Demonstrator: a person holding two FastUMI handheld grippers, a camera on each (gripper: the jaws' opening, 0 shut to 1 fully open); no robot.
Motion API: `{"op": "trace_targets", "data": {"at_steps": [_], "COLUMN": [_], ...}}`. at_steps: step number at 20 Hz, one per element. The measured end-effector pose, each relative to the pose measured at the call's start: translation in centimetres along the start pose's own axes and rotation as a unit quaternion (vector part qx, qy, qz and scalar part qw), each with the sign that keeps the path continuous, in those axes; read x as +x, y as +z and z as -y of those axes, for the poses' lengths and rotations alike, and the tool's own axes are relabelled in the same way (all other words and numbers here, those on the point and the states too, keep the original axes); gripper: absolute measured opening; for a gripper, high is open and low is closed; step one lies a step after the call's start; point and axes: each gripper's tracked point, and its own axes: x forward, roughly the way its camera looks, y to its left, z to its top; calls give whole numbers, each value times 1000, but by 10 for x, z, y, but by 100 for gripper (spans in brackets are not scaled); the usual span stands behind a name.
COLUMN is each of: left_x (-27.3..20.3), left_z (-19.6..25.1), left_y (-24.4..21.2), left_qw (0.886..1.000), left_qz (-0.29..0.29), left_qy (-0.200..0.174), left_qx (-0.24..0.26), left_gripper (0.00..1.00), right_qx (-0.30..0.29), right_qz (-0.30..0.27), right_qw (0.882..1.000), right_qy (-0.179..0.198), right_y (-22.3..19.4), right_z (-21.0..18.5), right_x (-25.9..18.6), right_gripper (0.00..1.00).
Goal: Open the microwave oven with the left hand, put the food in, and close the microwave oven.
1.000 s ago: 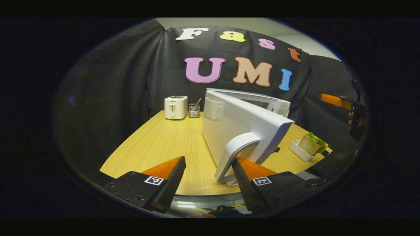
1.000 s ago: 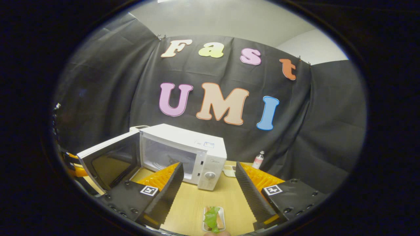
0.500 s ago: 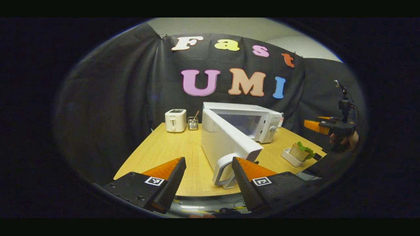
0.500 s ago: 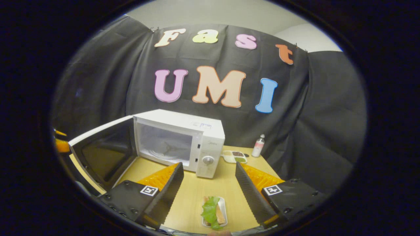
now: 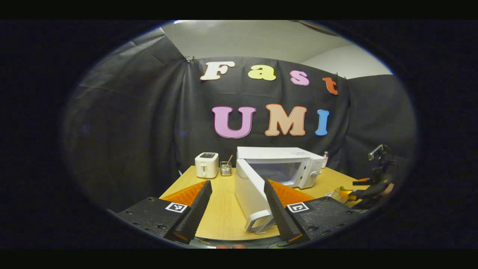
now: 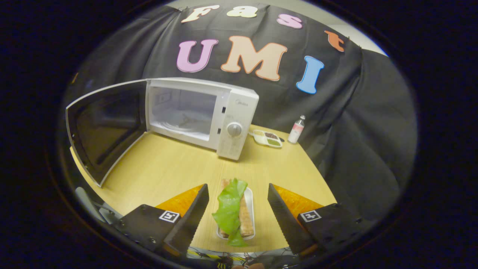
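With the microwave door swung wide at ten o'clock, the sandwich tray is best straddled evenly by the open, empty right gripper before closing.

- L gripper pulled back off door handle, fingers apart.
- R gripper dropped down, now straddling sandwich w/o touching.

microwave door open, tongs apart — unladen
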Motion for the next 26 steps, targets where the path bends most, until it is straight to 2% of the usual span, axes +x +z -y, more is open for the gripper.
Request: {"op": "trace_targets", "data": {"at_steps": [3,4,5,10,12,14,15,16,17,18,19,20,21,23,24,25,26], "left_x": [5,6,6,6,7,7,8,9,10,11,10,10,10,11,11,11,12], "left_z": [11,12,15,19,22,23,23,23,23,24,23,22,21,20,20,20,22], "left_y": [11,14,16,19,15,12,11,12,10,9,6,7,8,6,5,4,5], "left_qw": [1000,999,999,999,998,998,998,998,998,998,998,998,998,998,998,998,998], "left_qz": [12,15,15,20,12,7,6,5,3,-1,-4,-4,-3,-4,-7,-8,-8], "left_qy": [-3,-4,-5,-4,-8,-9,-9,-8,-8,-10,-10,-8,-7,-5,-5,-5,-8], "left_qx": [-21,-29,-35,-50,-53,-56,-59,-62,-63,-65,-65,-66,-67,-67,-66,-65,-65], "left_gripper": [81,77,81,82,82,82,82,86,82,86,77,82,81,82,81,82,82], "right_qx": [1,4,9,41,48,54,56,58,58,57,54,51,52,64,72,76,79], "right_qz": [-28,-33,-40,-58,-60,-66,-69,-67,-72,-72,-72,-78,-77,-81,-83,-83,-82], "right_qw": [1000,999,999,997,997,996,996,996,996,996,996,996,996,994,994,994,993], "right_qy": [3,2,1,-6,-2,2,5,1,5,10,7,9,12,20,16,14,12], "right_y": [-25,-30,-34,-48,-47,-48,-49,-46,-47,-44,-44,-47,-44,-44,-42,-42,-41], "right_z": [0,2,3,6,4,3,-1,0,-2,-5,-4,-5,-6,-7,-6,-3,-2], "right_x": [8,11,13,20,21,22,22,24,24,22,27,25,24,24,23,22,22], "right_gripper": [99,99,99,99,77,68,66,54,50,50,50,45,39,35,40,40,35]}}
